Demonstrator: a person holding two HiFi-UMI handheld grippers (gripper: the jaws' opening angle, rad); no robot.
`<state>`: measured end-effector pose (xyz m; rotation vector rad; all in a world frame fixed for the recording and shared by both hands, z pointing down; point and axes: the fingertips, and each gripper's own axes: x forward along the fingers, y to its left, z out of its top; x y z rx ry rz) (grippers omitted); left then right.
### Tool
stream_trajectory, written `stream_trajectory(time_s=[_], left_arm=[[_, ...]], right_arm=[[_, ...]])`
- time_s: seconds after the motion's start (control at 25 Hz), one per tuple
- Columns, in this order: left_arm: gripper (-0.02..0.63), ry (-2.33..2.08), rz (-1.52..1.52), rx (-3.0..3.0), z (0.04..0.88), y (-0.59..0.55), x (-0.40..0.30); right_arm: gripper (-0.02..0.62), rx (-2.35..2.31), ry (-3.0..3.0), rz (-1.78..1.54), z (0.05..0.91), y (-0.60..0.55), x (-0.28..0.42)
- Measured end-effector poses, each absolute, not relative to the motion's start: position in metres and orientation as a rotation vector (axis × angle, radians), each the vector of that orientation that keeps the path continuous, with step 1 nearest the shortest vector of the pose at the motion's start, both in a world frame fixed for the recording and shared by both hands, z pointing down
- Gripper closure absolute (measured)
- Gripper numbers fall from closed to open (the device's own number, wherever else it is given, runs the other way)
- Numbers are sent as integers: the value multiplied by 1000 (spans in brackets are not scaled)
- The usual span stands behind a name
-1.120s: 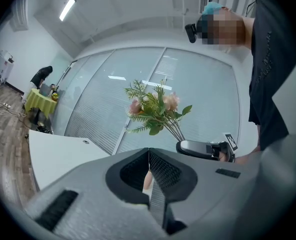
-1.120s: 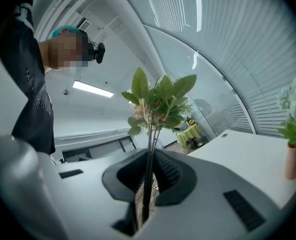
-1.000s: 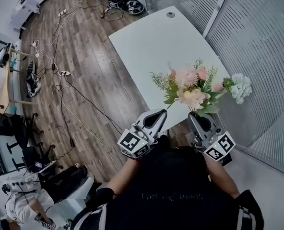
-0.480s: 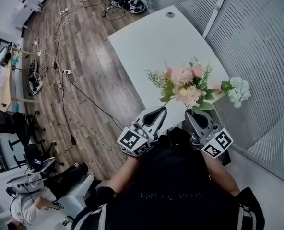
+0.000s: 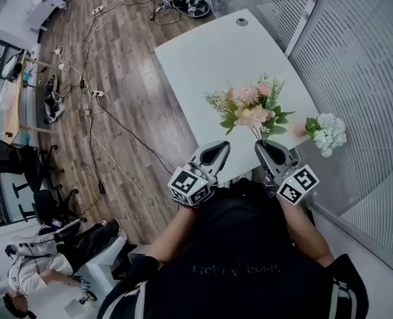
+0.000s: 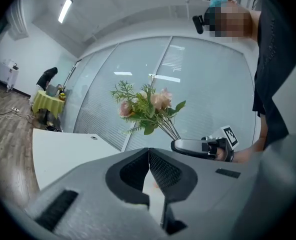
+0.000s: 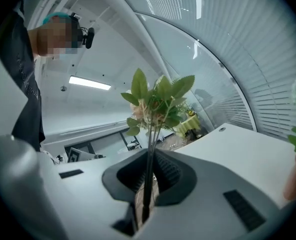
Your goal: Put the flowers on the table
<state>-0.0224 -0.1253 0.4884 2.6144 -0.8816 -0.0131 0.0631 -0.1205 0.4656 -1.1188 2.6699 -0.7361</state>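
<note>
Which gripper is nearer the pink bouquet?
Right. The right gripper is shut on the pink bouquet by its stems; the left gripper is shut, empty, apart on the stems' left.

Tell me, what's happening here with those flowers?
A person holds a tool in each hand. The right tool is clamped on the stems of a pink and green bouquet, holding it upright over the near end of the white table; the bouquet is not set down yet. The left tool is shut and empty beside it. A second bunch of white flowers stands off to the right, by the glass wall.
</note>
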Motion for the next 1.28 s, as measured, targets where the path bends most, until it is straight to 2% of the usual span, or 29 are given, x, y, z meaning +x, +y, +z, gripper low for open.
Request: stream_trajectory(time_s=[0.24,0.56,0.8,1.28], left_arm=[[588,-879,145,2598,538,-125,-20],[588,-883,196,2518,584,-130,-21],[588,-880,230,2490,599,-135,-24],[588,-857,295,2397,643,-137,-31]], right_arm=[[558,-1191,2675,-767,504,-131,64],[558,-1231,2732,-942,585,-141,59],[560,-1244,2733,-1125,635,-145,56],[558,-1311,2764,-1288,703,-152,58]])
